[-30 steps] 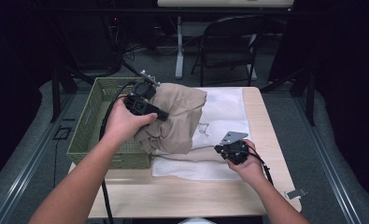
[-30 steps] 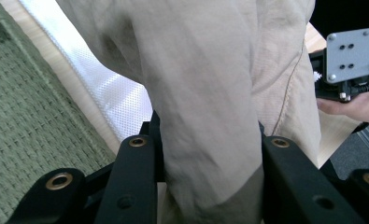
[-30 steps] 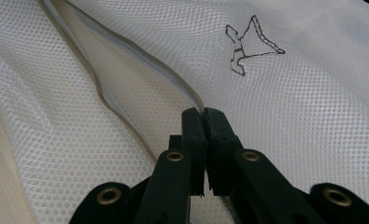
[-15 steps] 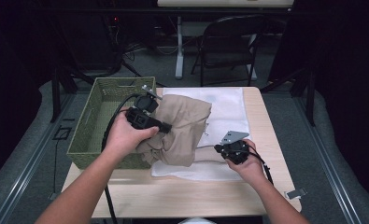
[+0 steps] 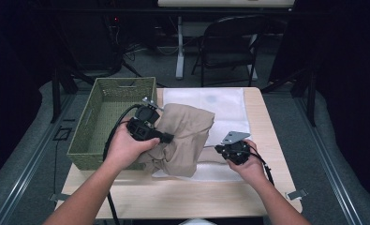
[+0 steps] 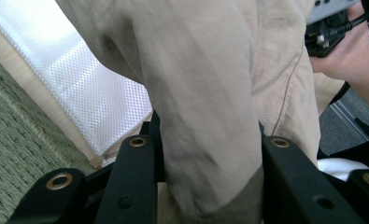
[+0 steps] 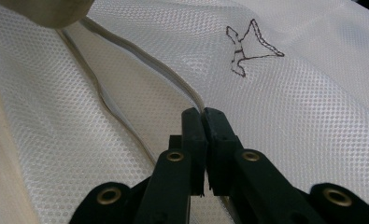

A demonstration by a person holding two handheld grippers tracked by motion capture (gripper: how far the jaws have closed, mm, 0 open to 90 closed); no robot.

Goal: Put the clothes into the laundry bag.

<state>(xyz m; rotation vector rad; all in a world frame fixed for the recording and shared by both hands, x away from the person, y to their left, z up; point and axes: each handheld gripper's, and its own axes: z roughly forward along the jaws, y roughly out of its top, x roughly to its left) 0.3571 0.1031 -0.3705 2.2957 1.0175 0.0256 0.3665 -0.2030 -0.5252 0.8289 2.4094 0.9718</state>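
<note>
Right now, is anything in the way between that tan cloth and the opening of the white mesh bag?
Nothing visible blocks it. The left gripper is clamped on the tan cloth, held over the white mesh bag. The right gripper pinches the bag's edge, but the opening looks nearly flat, so it may need lifting wider.

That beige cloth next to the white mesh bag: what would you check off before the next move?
1. Left hand-held gripper has the beige cloth between its jaws: ok.
2. Right hand-held gripper is pinched shut on the mesh bag's edge: ok.
3. Bag mouth is open wide enough for the cloth: cannot tell.
4. Cloth is bunched, not trailing off the table: ok.
5. Basket sits clear of the bag, at the left: ok.
</note>
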